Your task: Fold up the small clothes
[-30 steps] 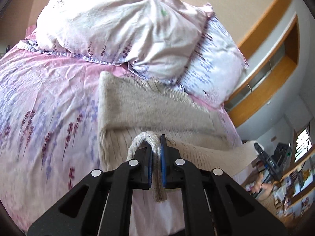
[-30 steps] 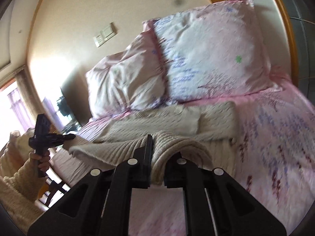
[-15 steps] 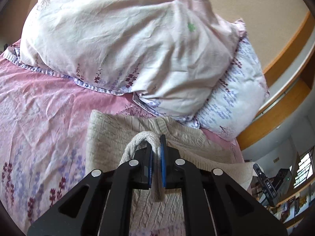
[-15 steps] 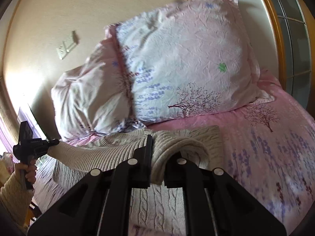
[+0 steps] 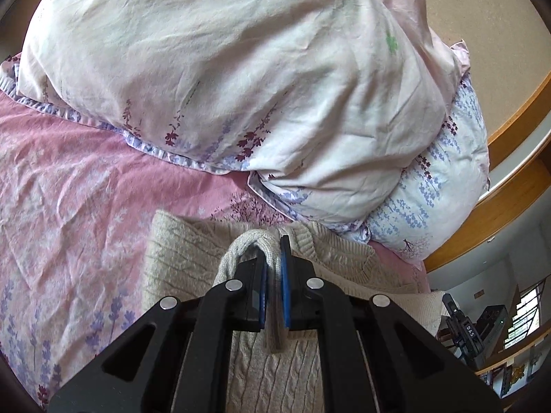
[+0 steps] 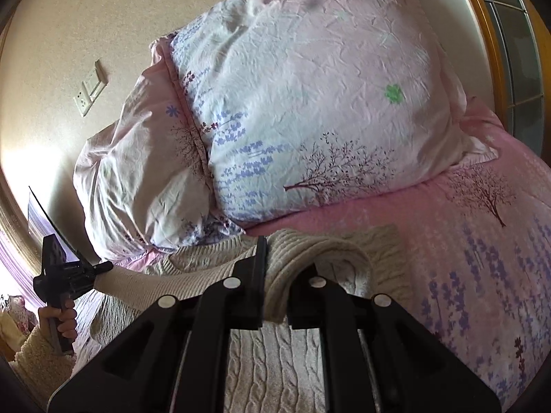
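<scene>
A cream cable-knit sweater (image 5: 186, 254) lies on the pink floral bedsheet (image 5: 69, 186), close below the pillows. My left gripper (image 5: 273, 258) is shut on a bunched edge of the sweater, which loops over its left finger. In the right wrist view the same sweater (image 6: 385, 251) spreads under my right gripper (image 6: 275, 268), which is shut on a thick fold of its knit. The held edge stretches between both grippers over the lower layer. At the far left of that view the left gripper (image 6: 100, 268) shows with a hand (image 6: 63, 320) on its handle.
Two floral pillows (image 5: 224, 69) (image 6: 320, 103) lean against the beige wall just beyond the sweater. A wooden window frame (image 5: 509, 158) runs at the right. Wall switches (image 6: 90, 87) sit at upper left. A fleecy sleeve (image 6: 38, 354) is at the lower left.
Both grippers have carried the sweater's edge toward the pillows, which now fill the view. The fold has doubled over the lower layer. Both grips stay the same.
</scene>
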Action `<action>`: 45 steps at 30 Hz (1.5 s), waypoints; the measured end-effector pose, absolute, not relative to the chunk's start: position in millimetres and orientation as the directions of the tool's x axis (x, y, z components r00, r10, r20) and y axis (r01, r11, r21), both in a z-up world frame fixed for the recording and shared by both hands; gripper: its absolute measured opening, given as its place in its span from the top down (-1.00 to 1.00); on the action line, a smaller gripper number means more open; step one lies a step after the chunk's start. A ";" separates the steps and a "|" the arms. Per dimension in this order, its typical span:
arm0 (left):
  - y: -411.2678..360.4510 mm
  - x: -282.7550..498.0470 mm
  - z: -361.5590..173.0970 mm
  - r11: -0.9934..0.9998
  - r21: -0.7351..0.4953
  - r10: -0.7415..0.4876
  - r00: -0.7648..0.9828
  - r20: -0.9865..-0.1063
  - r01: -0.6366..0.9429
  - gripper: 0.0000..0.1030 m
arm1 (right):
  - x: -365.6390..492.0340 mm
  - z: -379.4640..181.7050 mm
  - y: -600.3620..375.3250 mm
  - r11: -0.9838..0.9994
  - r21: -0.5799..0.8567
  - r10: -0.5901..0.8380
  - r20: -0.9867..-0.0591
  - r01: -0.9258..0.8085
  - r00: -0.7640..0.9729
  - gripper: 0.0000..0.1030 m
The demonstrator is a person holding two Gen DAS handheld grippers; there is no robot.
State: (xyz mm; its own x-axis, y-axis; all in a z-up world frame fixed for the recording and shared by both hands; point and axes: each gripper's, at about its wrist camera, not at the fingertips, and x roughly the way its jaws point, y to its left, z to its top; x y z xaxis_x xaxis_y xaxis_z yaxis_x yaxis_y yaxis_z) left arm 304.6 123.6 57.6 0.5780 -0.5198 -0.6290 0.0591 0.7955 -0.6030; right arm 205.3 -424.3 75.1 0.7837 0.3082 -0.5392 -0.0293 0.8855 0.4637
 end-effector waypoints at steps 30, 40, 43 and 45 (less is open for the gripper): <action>140.1 285.3 59.6 0.788 -0.608 -0.559 0.525 -0.642 0.095 -0.22 | 175.3 55.0 -473.4 0.819 0.534 0.251 -0.663 0.211 0.705 -0.12; 135.0 228.1 54.6 0.887 -0.392 -0.461 0.484 -0.744 0.243 -0.22 | 152.8 38.3 -464.7 0.873 0.455 0.257 -0.733 0.174 0.629 0.01; 129.9 224.4 52.3 0.905 -0.353 -0.426 0.495 -0.757 0.238 -0.21 | 152.0 34.8 -464.9 0.876 0.446 0.252 -0.745 0.181 0.618 0.06; 129.5 224.9 49.0 0.908 -0.354 -0.419 0.494 -0.762 0.225 -0.15 | 152.3 34.3 -462.4 0.891 0.419 0.237 -0.758 0.176 0.607 0.18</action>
